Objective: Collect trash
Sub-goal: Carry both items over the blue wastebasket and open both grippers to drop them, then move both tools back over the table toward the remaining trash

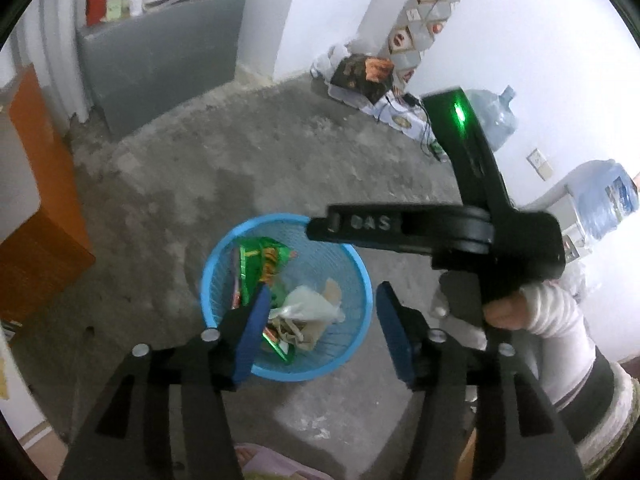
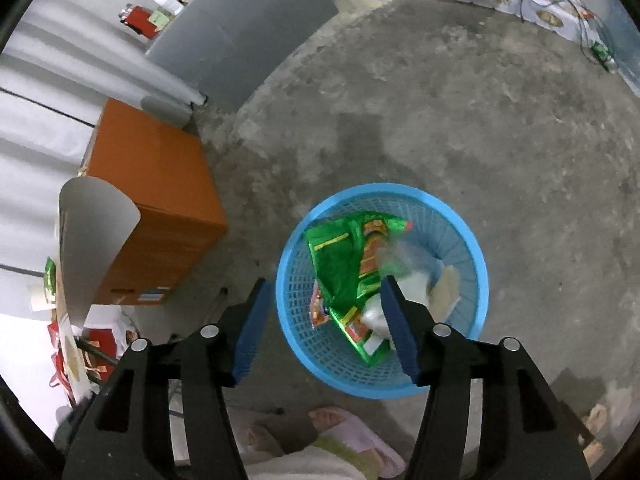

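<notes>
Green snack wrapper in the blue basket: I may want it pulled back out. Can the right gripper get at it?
Probably yes. The right gripper is open above the blue basket, and the green snack wrapper lies on top, uncovered.

off to my left: orange cabinet (image 2: 152,196) with a curled grey sheet (image 2: 90,240) beside it | further ahead-left: grey panel (image 1: 160,56) with a red can (image 1: 96,2) on top | ahead-right by the wall: tall patterned box (image 1: 428,20), two water jugs (image 1: 494,116) | below me: pink slippers (image 2: 356,436)
</notes>
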{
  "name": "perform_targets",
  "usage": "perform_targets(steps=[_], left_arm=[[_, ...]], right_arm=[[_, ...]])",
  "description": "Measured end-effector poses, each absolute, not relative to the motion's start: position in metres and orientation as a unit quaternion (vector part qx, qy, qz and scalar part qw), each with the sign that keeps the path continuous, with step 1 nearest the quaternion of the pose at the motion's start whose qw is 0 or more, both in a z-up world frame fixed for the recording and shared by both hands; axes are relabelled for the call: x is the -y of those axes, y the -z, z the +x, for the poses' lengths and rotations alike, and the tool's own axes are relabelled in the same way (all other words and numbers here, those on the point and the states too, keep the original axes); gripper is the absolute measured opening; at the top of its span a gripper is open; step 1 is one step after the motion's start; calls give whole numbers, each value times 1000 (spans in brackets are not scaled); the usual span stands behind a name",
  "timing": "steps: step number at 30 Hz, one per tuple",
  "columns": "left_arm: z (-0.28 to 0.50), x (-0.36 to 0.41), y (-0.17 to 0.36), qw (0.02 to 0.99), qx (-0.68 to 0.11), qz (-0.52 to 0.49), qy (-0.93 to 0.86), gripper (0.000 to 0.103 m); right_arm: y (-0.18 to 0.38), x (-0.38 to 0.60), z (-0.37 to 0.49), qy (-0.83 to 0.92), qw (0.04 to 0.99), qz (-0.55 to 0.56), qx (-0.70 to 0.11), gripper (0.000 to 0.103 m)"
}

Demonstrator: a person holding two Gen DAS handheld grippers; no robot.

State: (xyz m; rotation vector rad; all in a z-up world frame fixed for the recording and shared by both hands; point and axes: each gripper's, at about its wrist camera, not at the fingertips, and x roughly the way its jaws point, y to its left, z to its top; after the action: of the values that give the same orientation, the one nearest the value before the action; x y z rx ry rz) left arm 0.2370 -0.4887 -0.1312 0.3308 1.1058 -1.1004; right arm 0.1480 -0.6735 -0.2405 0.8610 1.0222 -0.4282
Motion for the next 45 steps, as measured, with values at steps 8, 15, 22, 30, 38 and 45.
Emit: perform_targets(steps=[8, 15, 22, 30, 38, 45], left_arm=[[236, 454, 93, 723, -466, 110, 499, 67], [222, 391, 39, 741, -418, 73, 520, 86], [204, 314, 10, 755, -422, 36, 500, 96], [184, 208, -8, 789, -435, -23, 433, 97], [166, 122, -12, 833, -431, -21, 346, 97], [163, 65, -9, 857, -440, -58, 264, 97]], right_arm=[[212, 662, 128, 198, 789, 381, -440, 59], [163, 603, 75, 196, 833, 333, -396, 67], [120, 530, 4, 232, 870, 280, -334, 88], [91, 457, -17, 246, 887, 208, -331, 95], [83, 377, 3, 173, 905, 162, -353, 95], [77, 323, 22, 118, 915, 127, -364, 95]])
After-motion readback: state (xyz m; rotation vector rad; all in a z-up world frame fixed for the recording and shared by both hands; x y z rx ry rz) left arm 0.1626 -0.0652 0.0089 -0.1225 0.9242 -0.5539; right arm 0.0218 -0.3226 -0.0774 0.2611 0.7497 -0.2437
